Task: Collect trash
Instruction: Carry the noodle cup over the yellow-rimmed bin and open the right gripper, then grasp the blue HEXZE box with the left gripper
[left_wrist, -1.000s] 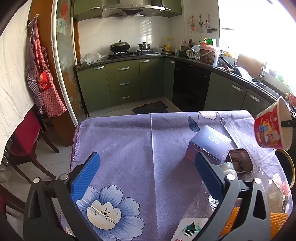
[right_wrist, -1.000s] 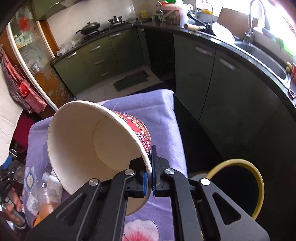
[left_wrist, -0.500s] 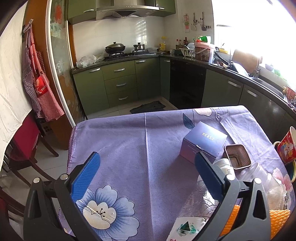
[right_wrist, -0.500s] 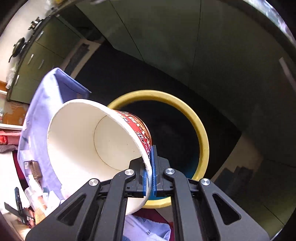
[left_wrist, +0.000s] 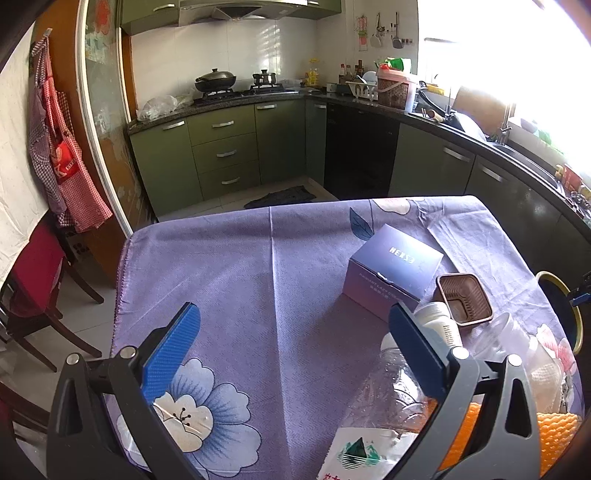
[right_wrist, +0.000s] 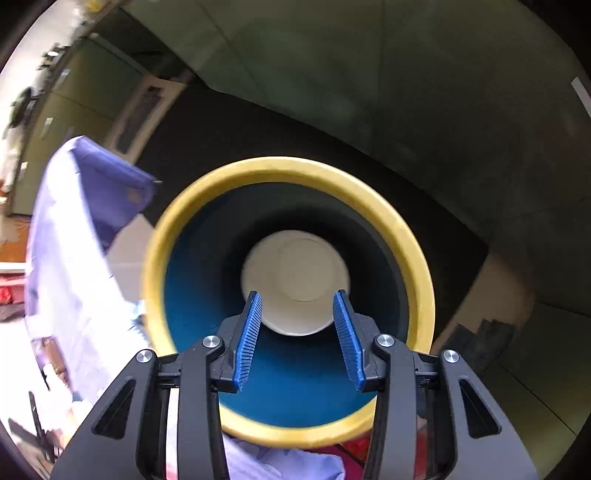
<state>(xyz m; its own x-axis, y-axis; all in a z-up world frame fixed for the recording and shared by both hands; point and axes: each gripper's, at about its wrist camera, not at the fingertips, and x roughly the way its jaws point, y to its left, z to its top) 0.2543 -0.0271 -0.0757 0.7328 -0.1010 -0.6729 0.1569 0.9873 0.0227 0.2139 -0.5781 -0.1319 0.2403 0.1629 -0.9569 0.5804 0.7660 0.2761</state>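
Two fisheye views from handheld grippers in a home kitchen with green cabinets.

In the right wrist view, the right gripper (right_wrist: 297, 334) points straight down over a round trash bin (right_wrist: 404, 236) with a yellow rim and a blue inside. Its two blue ribbed fingers (right_wrist: 250, 338) are spread well apart and grip nothing. Deep in the bin, seen in the gap between the fingers, lies a white paper noodle cup (right_wrist: 295, 280), mouth up, its pale inside showing. The bin stands on dark floor just beside the corner of a table draped in a purple floral tablecloth (right_wrist: 66, 258), which hangs at the left, blurred.

In the left wrist view, the left gripper (left_wrist: 295, 354) hovers above the same tablecloth (left_wrist: 258, 277), its blue pads (left_wrist: 170, 350) wide apart and empty. Toward the right side of the table sits a dark blue cardboard box (left_wrist: 395, 267) with pale lettering on its lid. Just beside it, nearer the camera, is a small brown square plastic tray (left_wrist: 465, 299). A crumpled clear plastic bottle (left_wrist: 391, 398) with a white cap lies partly behind the gripper's right finger. Something orange and knobbly (left_wrist: 554, 428) shows at the lower right edge; what it is cannot be told. The yellow rim of the bin (left_wrist: 554, 278) peeks past the table's right edge.
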